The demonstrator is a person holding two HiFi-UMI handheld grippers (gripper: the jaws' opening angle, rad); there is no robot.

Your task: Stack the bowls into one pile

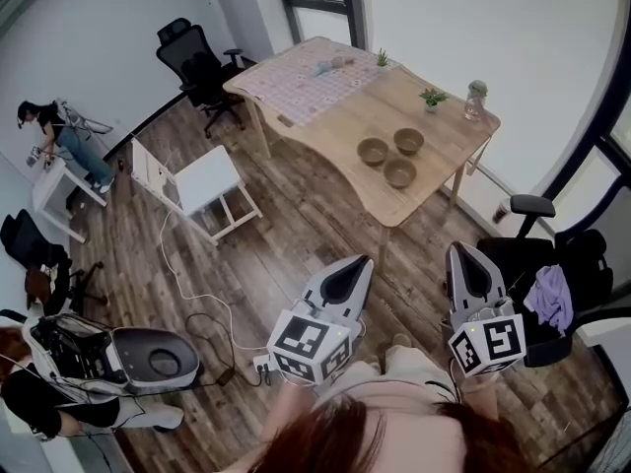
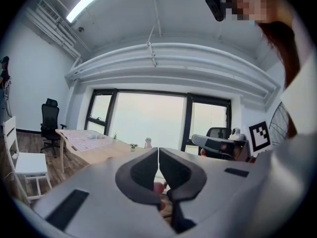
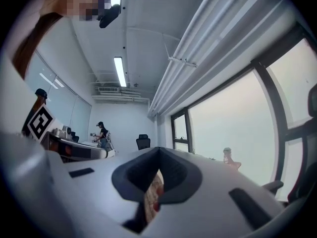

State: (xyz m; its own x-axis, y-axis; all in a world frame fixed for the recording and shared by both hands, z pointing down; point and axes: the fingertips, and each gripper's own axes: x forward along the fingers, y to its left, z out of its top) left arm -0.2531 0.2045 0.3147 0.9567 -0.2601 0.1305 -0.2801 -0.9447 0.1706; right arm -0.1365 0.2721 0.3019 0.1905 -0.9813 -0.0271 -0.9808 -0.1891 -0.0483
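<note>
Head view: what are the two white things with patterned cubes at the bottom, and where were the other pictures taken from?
No robot: a person holds a tool in each hand, the left gripper and the right gripper; the cubes belong to them. The head view comes from a camera on the person's head. Each other picture comes from a camera riding on one gripper, looking along its jaws. Both pairs of jaws are closed, holding nothing. Ahead, a wooden table bears three bowls, unstacked.
</note>
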